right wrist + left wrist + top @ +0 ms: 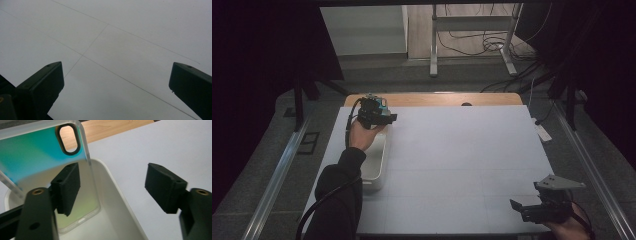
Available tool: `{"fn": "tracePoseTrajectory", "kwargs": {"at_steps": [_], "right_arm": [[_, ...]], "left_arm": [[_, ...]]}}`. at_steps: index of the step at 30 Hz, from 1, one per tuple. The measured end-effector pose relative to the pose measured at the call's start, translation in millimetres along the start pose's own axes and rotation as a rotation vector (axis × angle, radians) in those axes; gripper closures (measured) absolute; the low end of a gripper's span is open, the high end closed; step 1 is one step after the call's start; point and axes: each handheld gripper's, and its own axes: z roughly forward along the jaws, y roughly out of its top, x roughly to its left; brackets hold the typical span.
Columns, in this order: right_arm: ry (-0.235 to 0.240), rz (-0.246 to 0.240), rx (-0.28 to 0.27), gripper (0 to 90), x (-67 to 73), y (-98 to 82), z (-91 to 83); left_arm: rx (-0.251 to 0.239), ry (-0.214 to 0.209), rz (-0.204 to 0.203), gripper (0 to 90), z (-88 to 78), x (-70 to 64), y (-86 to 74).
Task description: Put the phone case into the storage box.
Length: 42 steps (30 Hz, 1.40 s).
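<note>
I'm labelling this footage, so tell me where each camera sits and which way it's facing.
High view: above the person's side, looking forward and down on the white table; both forearms, left gripper, right gripper.
Left gripper view: rides that gripper, looks past spread fingers at the phone case in the white bin.
Right gripper view: faces down at the bare table, fingers apart.
Shared: high and left gripper views both show the bin.

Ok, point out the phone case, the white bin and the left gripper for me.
phone case (pixel 37 152), left gripper view, on its teal back below the camera cutout.
white bin (pixel 117 192), left gripper view, on its right wall.
left gripper (pixel 374 111), high view, on its black body above the bin.
</note>
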Motion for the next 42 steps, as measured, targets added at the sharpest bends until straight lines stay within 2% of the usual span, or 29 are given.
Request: {"fn": "tracePoseTrajectory", "kwargs": {"at_steps": [5,16,38,42], "right_arm": [[-0.001,-0.001,0.001,0.0,0.0,0.1,0.1],[0.0,-0.001,0.004,0.0,0.0,0.1,0.3],[0.001,0.001,0.004,0.0,-0.2,0.2,0.4],[0.003,0.004,0.004,0.0,-0.4,0.1,0.3]], "left_arm": [[0.009,-0.018,0.012,17.2,-1.6,-1.0,-0.8],[0.021,-0.054,0.031,6.1,-5.0,-3.4,-3.1],[-0.008,-0.102,0.074,0.1,-19.5,-13.5,-13.4],[-0.004,-0.098,0.086,0.0,-21.1,-15.0,-17.3]]}}
